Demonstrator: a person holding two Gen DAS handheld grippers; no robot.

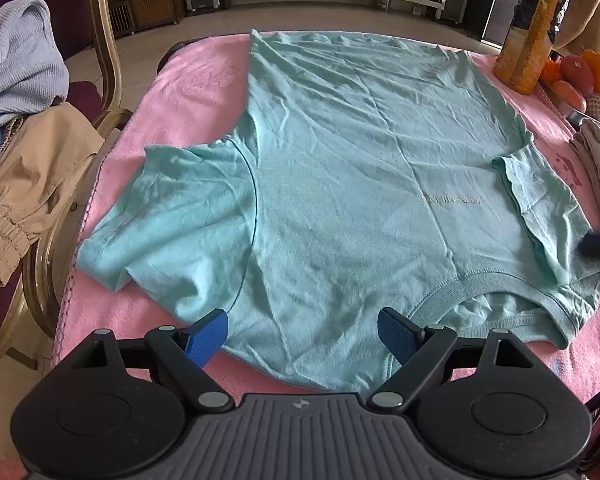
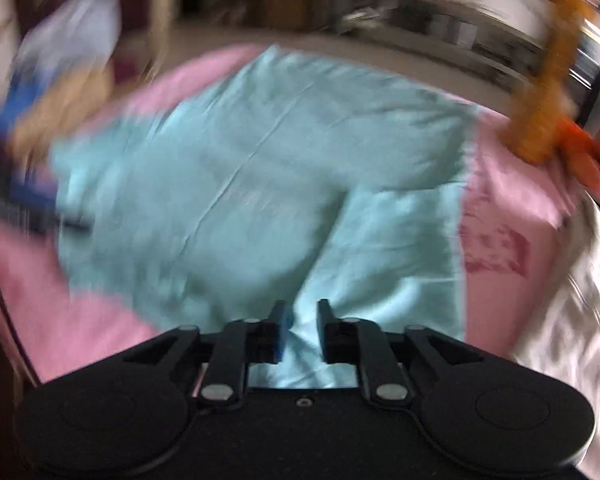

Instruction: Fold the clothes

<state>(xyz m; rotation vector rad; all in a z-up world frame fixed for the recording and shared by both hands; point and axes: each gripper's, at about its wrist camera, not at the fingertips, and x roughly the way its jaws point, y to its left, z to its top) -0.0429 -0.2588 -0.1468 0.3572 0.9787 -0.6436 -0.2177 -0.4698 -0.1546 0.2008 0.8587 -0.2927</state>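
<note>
The left gripper stands wide and empty over the near shoulder of the teal T-shirt, probably poised to pinch it. The right gripper shows a narrow gap with nothing visibly clamped. The shirt lies flat on the pink towel, its right sleeve at three o'clock folded inward.

The left wrist view is sharp and evenly lit by soft daylight, with faint shadows in the creases of the teal shirt. Fisheye bending curves the pink surface and darkens the corners. The right wrist view is heavily motion-blurred, worst toward its edges; only the right gripper stays fairly crisp.
</note>
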